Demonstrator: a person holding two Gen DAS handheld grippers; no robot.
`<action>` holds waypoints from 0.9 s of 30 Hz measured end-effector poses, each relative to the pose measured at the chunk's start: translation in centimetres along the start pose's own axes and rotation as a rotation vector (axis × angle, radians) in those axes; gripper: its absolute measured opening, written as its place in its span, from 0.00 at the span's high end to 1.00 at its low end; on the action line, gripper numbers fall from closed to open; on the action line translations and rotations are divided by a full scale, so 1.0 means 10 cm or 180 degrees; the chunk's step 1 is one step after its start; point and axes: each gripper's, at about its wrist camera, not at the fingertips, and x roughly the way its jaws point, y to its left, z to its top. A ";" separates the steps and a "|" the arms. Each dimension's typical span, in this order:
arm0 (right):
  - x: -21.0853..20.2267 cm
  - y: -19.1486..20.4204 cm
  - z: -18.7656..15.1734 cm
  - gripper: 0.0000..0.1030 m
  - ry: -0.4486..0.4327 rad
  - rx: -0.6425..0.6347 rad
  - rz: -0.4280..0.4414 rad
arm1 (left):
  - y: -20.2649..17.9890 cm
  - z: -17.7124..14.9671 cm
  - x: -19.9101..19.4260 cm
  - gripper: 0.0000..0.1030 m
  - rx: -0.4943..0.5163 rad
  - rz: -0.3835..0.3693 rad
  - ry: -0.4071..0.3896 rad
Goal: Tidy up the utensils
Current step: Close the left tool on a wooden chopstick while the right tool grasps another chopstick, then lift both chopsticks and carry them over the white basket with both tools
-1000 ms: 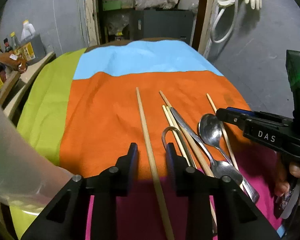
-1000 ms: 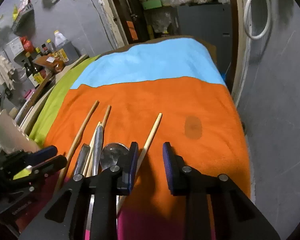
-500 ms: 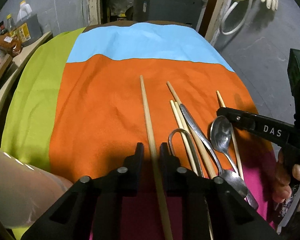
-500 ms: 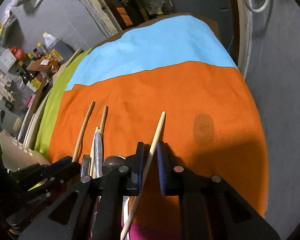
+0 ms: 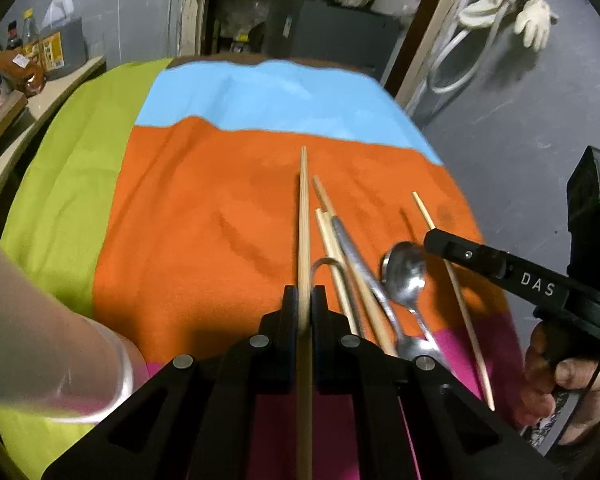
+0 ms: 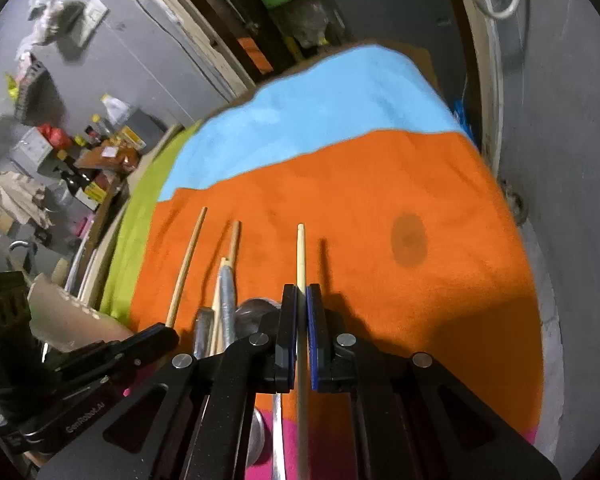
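Note:
My left gripper [image 5: 304, 300] is shut on a long wooden chopstick [image 5: 303, 220] and holds it lifted over the orange cloth [image 5: 204, 216]. My right gripper [image 6: 301, 300] is shut on a thinner pale chopstick [image 6: 300, 256], also raised; its shadow falls to the right. The right gripper also shows at the right of the left wrist view [image 5: 500, 264]. Between them on the cloth lie more chopsticks [image 5: 332, 236], a metal spoon [image 5: 404, 272] and other metal utensils [image 5: 352, 248]. The left gripper shows at the lower left of the right wrist view [image 6: 100, 360].
A clear plastic cup [image 5: 48, 320] stands at the near left on the green cloth. Bottles and boxes [image 5: 32, 60] sit on a shelf at far left. A grey wall with a hose and glove [image 5: 532, 28] is at the right. The table edge drops off on the right.
Both grippers went from open around their chopsticks to shut on them. Both chopsticks have been lifted off the cloth.

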 end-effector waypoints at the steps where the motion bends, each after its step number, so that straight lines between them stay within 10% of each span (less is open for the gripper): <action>1: -0.05 0.01 -0.02 0.97 -0.0060 -0.0023 0.0009 | -0.02 -0.02 -0.05 0.96 0.0004 -0.0024 -0.0088; 16: -0.91 0.76 -0.23 0.97 -0.1623 -0.0859 0.0227 | -0.17 0.02 -1.09 0.96 0.0068 -0.0278 -0.1677; 27: -1.19 1.64 -0.24 0.97 -0.2631 -0.1248 0.0724 | 0.17 0.07 -1.89 0.96 0.0132 0.0011 -0.2554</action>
